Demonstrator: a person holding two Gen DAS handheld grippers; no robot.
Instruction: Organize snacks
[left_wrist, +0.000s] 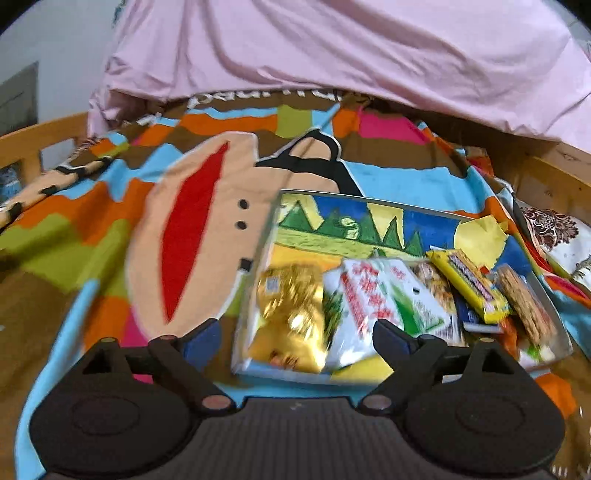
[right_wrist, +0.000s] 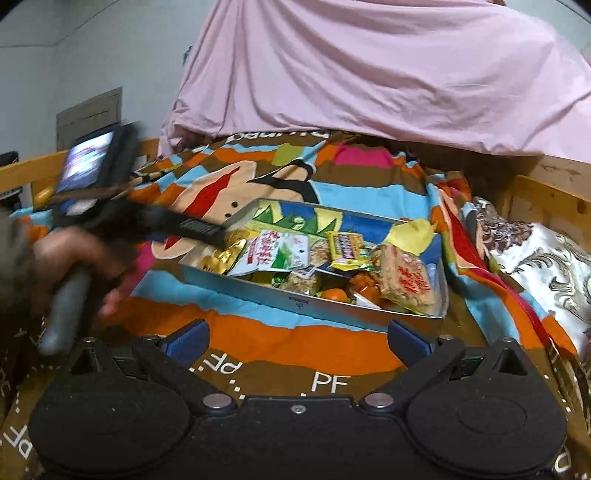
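A person's left hand (right_wrist: 70, 258) holds the left gripper (left_wrist: 295, 332) over the near left corner of a metal tray (right_wrist: 295, 301) on a patterned bedspread (left_wrist: 92, 236), its tongs spread wide and empty above a gold foil packet (left_wrist: 291, 302). The gripper seems parked there because that end of the tray is where snacks are being laid. The gold packet lies against the tray's left wall. Just to its right sits a white-and-green pouch (left_wrist: 391, 299), then a yellow wrapped bar (left_wrist: 469, 284) near the middle, and a clear-wrapped cracker block (right_wrist: 406, 280) piled at the right end over what looks like a small orange (right_wrist: 334, 295). The snacks are gathered inside the tray, overlapping loosely and not in rows, so the sorting looks only partly done. The right gripper (right_wrist: 295, 339) hangs short of the tray's near edge, its tongs likewise apart and holding nothing, apparently waiting its turn. A pink sheet (left_wrist: 332, 55) drapes across the far side of the bed
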